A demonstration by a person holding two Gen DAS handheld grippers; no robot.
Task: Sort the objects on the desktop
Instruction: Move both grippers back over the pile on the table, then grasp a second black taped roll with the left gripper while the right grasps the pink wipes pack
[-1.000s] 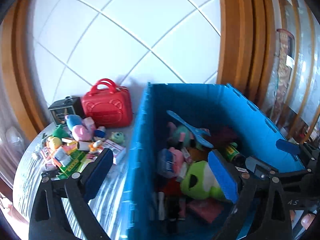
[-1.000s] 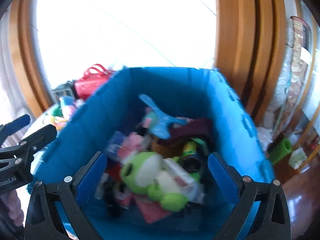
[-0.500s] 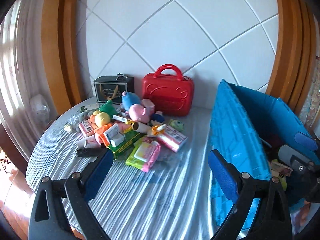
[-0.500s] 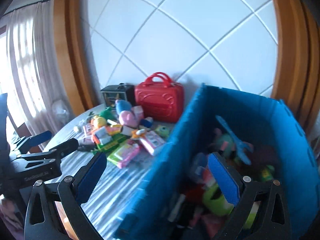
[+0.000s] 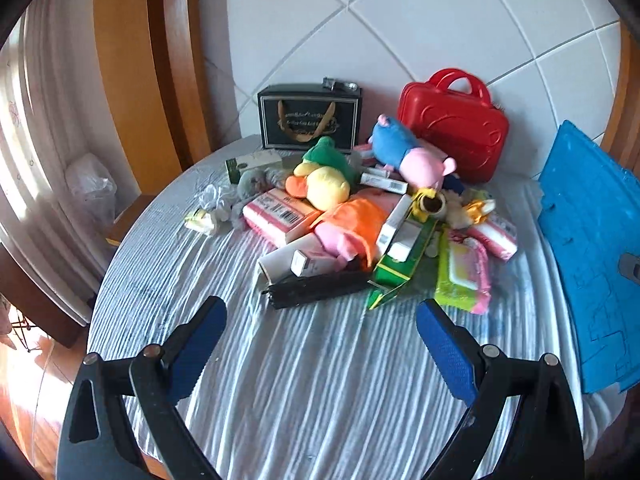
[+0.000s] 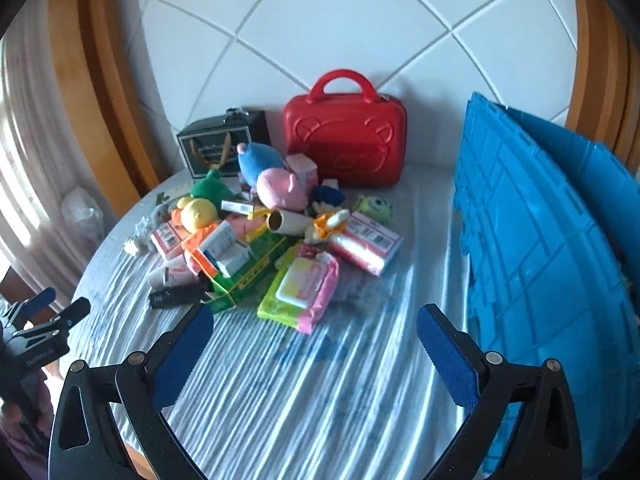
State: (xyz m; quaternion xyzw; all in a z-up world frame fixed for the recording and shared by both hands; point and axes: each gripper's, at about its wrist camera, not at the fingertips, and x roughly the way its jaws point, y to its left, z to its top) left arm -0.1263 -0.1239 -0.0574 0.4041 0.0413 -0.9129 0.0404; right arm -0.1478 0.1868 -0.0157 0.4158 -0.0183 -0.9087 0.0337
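1. My left gripper [image 5: 320, 344] and right gripper [image 6: 314, 340] both hang with jaws spread wide, nothing in either, above the striped cloth [image 5: 320, 380].
2. From the left, the black bundle [image 5: 320, 288] lies nearest at 12 o'clock; from the right, the wipes pack [image 6: 300, 284] does.
3. Behind them sits the heap: green box [image 5: 404, 256], yellow duck [image 5: 324, 184], pink-and-blue plush [image 5: 412, 156].
4. The red case [image 6: 346, 148] stands farthest, by the wall.
5. The blue crate [image 6: 552, 264] waits at 3 o'clock.
6. I judge this the reach step; next I must lower onto one near item and close.
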